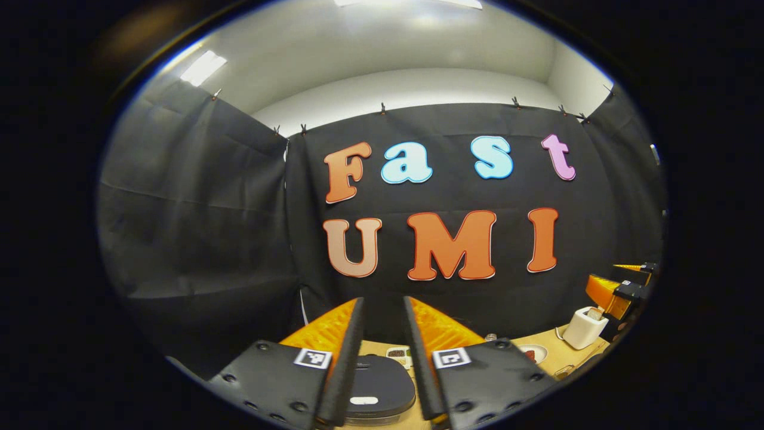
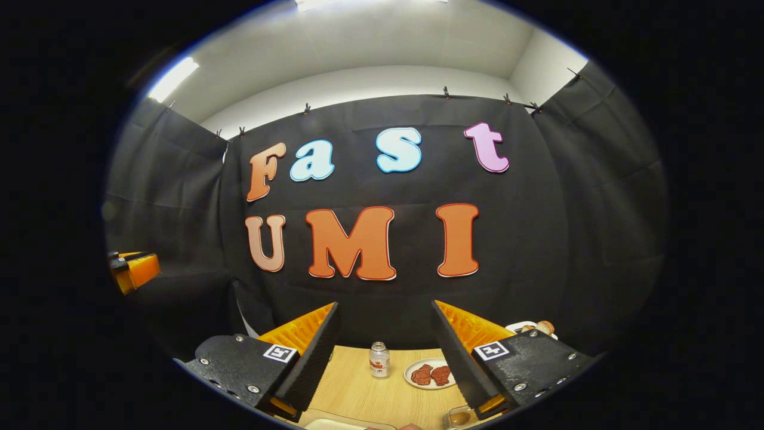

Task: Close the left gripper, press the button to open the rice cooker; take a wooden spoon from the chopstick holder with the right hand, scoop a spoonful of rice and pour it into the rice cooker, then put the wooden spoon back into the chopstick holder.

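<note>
Two grippers hovering, left gripper (image 1: 384, 358) narrowly parted over one rice cooker (image 1: 376, 388), right gripper (image 2: 382, 352) gaping wide, one plate (image 2: 413, 380) carrying two reddish pieces, one small jar (image 2: 379, 360) standing beside it

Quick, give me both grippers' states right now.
Left gripper: partly open, narrow gap, holding nothing, above the rice cooker.
Right gripper: wide open, holding nothing.

No legible text found: the square coded markers (image 2: 280, 353) on the tongs and the small bottle's label (image 2: 378, 362) between them cannot be read.
</note>
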### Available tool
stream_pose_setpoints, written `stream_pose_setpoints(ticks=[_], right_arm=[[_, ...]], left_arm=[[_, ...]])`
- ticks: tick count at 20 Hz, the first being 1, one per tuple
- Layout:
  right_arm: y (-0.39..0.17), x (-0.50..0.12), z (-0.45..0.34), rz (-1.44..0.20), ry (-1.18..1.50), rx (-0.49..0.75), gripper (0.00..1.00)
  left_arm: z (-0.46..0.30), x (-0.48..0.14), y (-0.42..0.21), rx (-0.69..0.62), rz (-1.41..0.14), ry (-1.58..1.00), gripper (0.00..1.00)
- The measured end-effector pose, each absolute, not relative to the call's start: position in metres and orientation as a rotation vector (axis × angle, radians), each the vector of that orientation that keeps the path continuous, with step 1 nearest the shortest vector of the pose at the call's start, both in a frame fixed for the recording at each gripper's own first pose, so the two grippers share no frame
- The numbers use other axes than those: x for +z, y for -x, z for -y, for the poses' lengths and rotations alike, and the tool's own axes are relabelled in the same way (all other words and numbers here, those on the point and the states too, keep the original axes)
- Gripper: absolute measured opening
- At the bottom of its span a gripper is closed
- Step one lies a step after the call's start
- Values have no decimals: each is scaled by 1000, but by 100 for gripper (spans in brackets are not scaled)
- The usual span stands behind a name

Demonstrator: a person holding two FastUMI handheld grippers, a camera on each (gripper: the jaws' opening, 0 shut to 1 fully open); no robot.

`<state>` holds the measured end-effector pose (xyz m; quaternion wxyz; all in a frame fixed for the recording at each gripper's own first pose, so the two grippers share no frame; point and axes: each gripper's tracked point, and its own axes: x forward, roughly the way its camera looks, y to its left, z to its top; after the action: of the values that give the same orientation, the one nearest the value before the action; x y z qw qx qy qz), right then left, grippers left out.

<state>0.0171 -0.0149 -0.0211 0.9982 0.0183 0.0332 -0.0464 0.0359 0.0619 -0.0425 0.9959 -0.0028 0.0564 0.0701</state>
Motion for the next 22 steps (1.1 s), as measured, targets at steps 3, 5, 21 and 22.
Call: stream_pose_setpoints(ticks=[3,5,21,22], right_arm=[[-17,-25,19,-74,-40,-120,93],[-17,-28,24,-83,-38,-143,93],[33,-80,133,-221,44,-379,93],[35,-84,136,-237,44,-388,93]], left_arm=[[-63,-68,-44,132,-207,50,8],[-66,-88,-50,130,-281,88,8],[-81,-277,-62,79,-1137,488,8],[-80,-288,-56,90,-1189,512,9]])
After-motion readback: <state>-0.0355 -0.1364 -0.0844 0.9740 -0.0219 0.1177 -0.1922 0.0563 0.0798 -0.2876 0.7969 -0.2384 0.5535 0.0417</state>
